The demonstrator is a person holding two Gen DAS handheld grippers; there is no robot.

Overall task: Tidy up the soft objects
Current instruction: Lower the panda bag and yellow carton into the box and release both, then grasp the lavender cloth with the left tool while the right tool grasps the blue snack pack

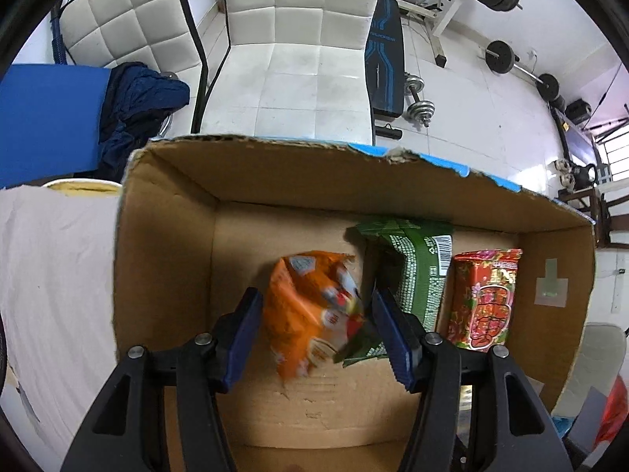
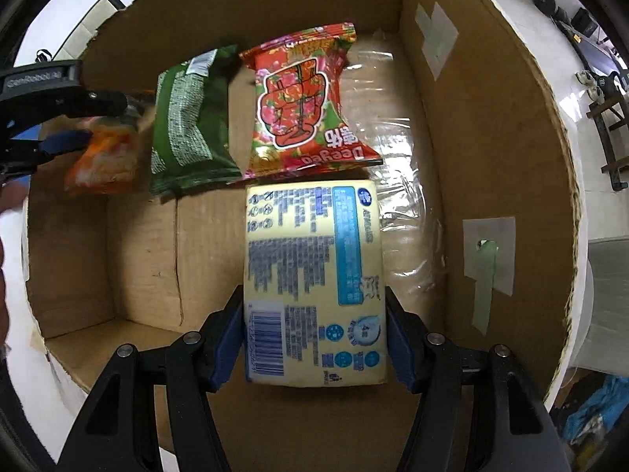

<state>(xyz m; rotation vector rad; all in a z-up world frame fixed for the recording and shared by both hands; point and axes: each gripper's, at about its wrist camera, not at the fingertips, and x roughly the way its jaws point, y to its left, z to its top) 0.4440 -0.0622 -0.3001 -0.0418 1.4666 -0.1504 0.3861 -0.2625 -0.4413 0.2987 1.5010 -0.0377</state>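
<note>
My left gripper (image 1: pixel 316 334) is inside the cardboard box (image 1: pixel 275 169), jaws spread around a blurred orange snack bag (image 1: pixel 310 314); the pads are not pressing it. A green snack bag (image 1: pixel 416 271) and a red snack bag (image 1: pixel 485 299) lie to its right. My right gripper (image 2: pixel 314 334) is shut on a yellow tissue pack (image 2: pixel 314 275) low inside the box (image 2: pixel 491 118). The red bag (image 2: pixel 306 102), green bag (image 2: pixel 188 126) and orange bag (image 2: pixel 106 157) lie beyond it, with the left gripper's fingers (image 2: pixel 67 141) at the orange bag.
A clear plastic pack (image 2: pixel 401 196) lies along the box's right wall. Taped patches (image 2: pixel 487 267) mark that wall. A white cloth (image 1: pixel 51 275) covers the table left of the box. White padded chairs (image 1: pixel 298 39) and gym weights (image 1: pixel 499 55) stand behind.
</note>
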